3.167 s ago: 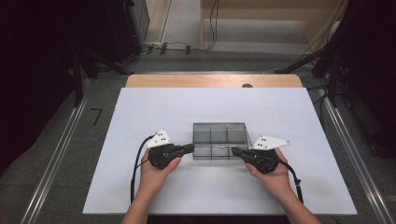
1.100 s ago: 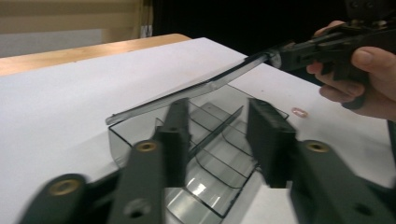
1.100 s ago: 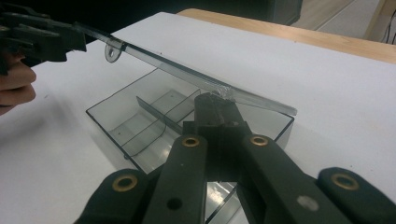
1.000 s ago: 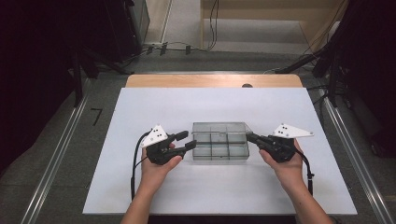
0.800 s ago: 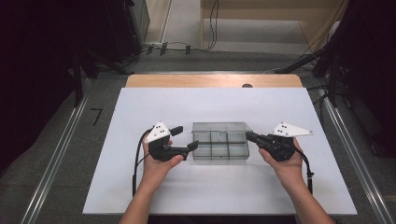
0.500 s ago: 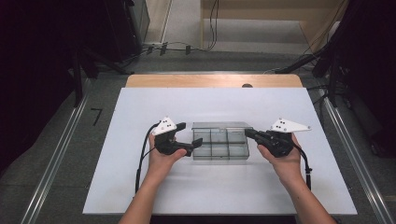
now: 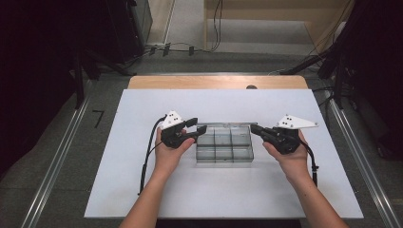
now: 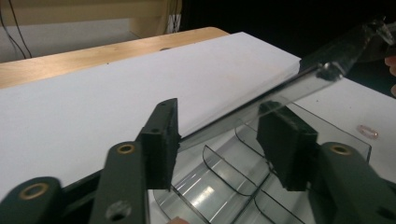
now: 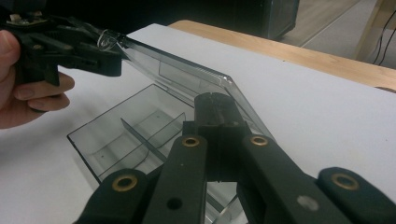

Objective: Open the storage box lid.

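Clear divided box (image 7: 223, 145) sits mid-table on the white board (image 7: 142, 190), lid (image 9: 187, 74) raised at a tilt. Right gripper (image 7: 256, 129) is clamped tight on the lid's right edge. Left gripper (image 7: 195, 129) has its jaws astride the lid's left edge; they have just been closing, pads (image 8: 161, 135) not yet pressing.

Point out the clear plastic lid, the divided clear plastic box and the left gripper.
clear plastic lid (image 9: 187, 74): right gripper view, raised flat panel.
divided clear plastic box (image 7: 223, 156): high view, front wall.
left gripper (image 8: 217, 140): left gripper view, between its black pads, lid edge between them.
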The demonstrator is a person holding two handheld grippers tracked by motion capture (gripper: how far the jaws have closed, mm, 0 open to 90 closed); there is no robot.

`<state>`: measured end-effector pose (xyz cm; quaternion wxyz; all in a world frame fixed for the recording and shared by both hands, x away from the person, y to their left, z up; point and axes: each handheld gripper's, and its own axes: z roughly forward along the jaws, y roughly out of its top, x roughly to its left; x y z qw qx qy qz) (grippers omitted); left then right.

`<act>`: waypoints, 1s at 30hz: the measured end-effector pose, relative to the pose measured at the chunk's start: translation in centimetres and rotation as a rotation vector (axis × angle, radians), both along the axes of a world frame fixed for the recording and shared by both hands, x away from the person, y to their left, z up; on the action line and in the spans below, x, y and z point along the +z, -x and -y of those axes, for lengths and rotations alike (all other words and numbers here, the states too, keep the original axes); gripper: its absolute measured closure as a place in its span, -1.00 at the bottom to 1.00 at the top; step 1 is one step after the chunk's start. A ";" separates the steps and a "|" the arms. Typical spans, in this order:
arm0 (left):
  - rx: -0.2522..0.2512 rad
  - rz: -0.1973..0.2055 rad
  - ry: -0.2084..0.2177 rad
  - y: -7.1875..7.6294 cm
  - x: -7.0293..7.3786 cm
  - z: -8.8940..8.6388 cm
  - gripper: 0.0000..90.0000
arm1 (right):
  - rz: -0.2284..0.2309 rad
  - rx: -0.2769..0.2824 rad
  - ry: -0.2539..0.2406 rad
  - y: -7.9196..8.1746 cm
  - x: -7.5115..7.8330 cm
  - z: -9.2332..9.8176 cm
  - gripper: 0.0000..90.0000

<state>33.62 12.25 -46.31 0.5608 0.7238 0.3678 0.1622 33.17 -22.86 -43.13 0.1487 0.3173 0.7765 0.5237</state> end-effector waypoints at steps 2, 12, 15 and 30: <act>-0.003 0.000 0.001 -0.1 0.0 0.0 0.14 | -0.001 0.018 -0.001 0.0 0.1 0.2 0.96; 0.002 -0.003 0.029 -0.5 -0.1 -0.4 0.26 | 0.064 0.055 -0.010 -0.1 0.3 2.9 0.36; 0.007 -0.005 0.037 -0.7 -0.1 -0.5 0.29 | 0.037 0.058 0.011 -0.4 0.2 2.8 0.10; 0.003 -0.035 0.086 -1.9 -0.2 -0.9 0.39 | -0.074 0.036 -0.103 -3.5 0.1 0.4 -0.99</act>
